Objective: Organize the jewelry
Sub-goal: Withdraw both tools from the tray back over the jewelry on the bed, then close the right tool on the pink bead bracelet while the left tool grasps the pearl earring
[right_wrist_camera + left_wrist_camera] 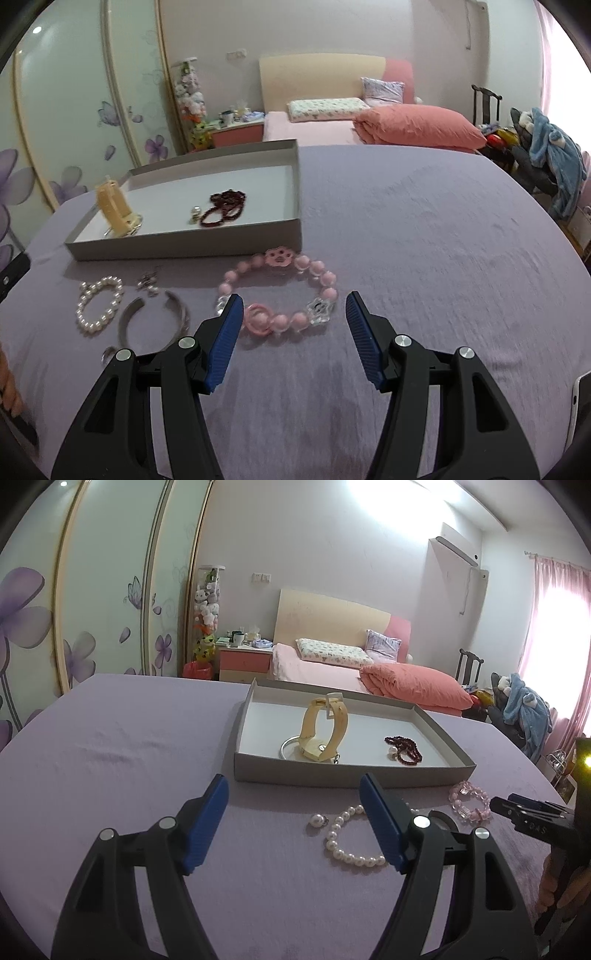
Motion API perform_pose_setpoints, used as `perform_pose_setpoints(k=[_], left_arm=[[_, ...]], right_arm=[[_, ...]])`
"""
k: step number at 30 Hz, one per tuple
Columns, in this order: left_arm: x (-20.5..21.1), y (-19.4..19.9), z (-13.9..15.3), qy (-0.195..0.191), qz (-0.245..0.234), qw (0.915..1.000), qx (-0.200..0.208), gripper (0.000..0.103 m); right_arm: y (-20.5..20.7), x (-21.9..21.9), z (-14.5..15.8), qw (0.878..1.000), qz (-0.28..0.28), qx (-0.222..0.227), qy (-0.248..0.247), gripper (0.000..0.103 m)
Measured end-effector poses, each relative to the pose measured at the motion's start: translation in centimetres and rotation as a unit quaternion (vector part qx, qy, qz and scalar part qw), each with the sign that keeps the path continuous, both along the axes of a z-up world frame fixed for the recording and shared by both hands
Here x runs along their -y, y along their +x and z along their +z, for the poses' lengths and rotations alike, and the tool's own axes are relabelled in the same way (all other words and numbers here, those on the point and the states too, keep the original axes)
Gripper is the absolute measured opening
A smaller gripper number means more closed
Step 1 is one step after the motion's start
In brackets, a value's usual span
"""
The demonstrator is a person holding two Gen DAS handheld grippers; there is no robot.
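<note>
A grey tray (pixel 436 716) on the purple cloth holds a cream watch (pixel 325 731), a dark red bead bracelet (pixel 404 747), a silver bangle (pixel 290 744) and a pearl earring (pixel 392 752). In front of the tray lie a pearl bracelet (pixel 347 834), a pearl stud (pixel 317 819) and a pink bead bracelet (pixel 325 277). An open silver bangle (pixel 127 321) and a small silver earring (pixel 147 284) lie between them. My left gripper (pixel 292 779) is open, its right finger over the pearl bracelet. My right gripper (pixel 295 295) hangs open just above the near side of the pink bracelet, holding nothing.
The cloth-covered table (pixel 424 240) drops off at its far and right edges. Behind it stand a bed with pink pillows (pixel 417 125), a flowered wardrobe (pixel 92 609) and a chair piled with clothes (pixel 554 155). A white device (pixel 580 398) sits at the right edge.
</note>
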State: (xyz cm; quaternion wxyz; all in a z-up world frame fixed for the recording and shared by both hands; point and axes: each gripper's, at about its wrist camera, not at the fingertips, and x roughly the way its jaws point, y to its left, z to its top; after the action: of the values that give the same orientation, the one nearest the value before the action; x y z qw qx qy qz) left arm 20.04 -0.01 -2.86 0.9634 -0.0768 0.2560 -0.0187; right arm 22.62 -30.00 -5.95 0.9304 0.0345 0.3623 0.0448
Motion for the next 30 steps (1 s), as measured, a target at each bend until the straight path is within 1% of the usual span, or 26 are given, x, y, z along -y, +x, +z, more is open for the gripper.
perform_pose_setpoints(k=[3, 5, 9, 11, 14, 15, 16, 20, 23, 26, 30], left_arm=[[-0.1, 0.1, -0.1, -0.002, 0.000, 1.0000, -0.002, 0.072], [-0.2, 0.2, -0.1, -0.003, 0.000, 1.0000, -0.003, 0.072], [-0.1, 0.3, -0.1, -0.004, -0.001, 1.0000, -0.004, 0.072], [-0.1, 0.4, -0.2, -0.004, -0.002, 1.0000, -0.006, 0.072], [-0.2, 0.5, -0.3, -0.005, -0.003, 0.9999, -0.010, 0.072], [-0.2, 0.5, -0.4, -0.006, -0.004, 0.9999, -0.012, 0.072], [-0.1, 0.5, -0.4, -0.006, -0.005, 0.9999, -0.014, 0.072], [0.2, 0.6, -0.6, -0.004, -0.016, 0.9996, -0.022, 0.072], [0.7, 0.6, -0.7, 0.002, -0.025, 0.9993, -0.029, 0.072], [1.3, 0.8, -0.9, 0.013, -0.035, 0.9984, -0.041, 0.072], [1.7, 1.3, -1.4, 0.019, -0.041, 0.9972, -0.060, 0.071]], right_arm=[[1.3, 0.3, -0.3, 1.000, -0.014, -0.016, -0.002, 0.056], [2.0, 0.5, -0.6, 0.999, -0.021, -0.028, -0.004, 0.050], [3.5, 1.2, -1.1, 0.998, -0.037, -0.051, -0.007, 0.046], [3.9, 1.4, -1.6, 0.997, -0.036, -0.070, -0.004, 0.036], [3.4, 1.3, -1.5, 0.997, -0.026, -0.068, -0.016, 0.023], [3.3, 1.3, -1.5, 0.997, -0.022, -0.068, -0.017, 0.021], [3.1, 1.2, -1.5, 0.997, -0.018, -0.067, -0.017, 0.017], [1.8, 1.4, -1.5, 0.998, 0.007, -0.066, -0.005, 0.014], [0.3, 1.6, -1.2, 0.998, 0.029, -0.056, 0.020, 0.014], [-0.8, 1.6, -0.6, 0.998, 0.034, -0.042, 0.027, 0.014], [-1.4, 1.6, -0.7, 0.998, 0.033, -0.044, 0.032, 0.014]])
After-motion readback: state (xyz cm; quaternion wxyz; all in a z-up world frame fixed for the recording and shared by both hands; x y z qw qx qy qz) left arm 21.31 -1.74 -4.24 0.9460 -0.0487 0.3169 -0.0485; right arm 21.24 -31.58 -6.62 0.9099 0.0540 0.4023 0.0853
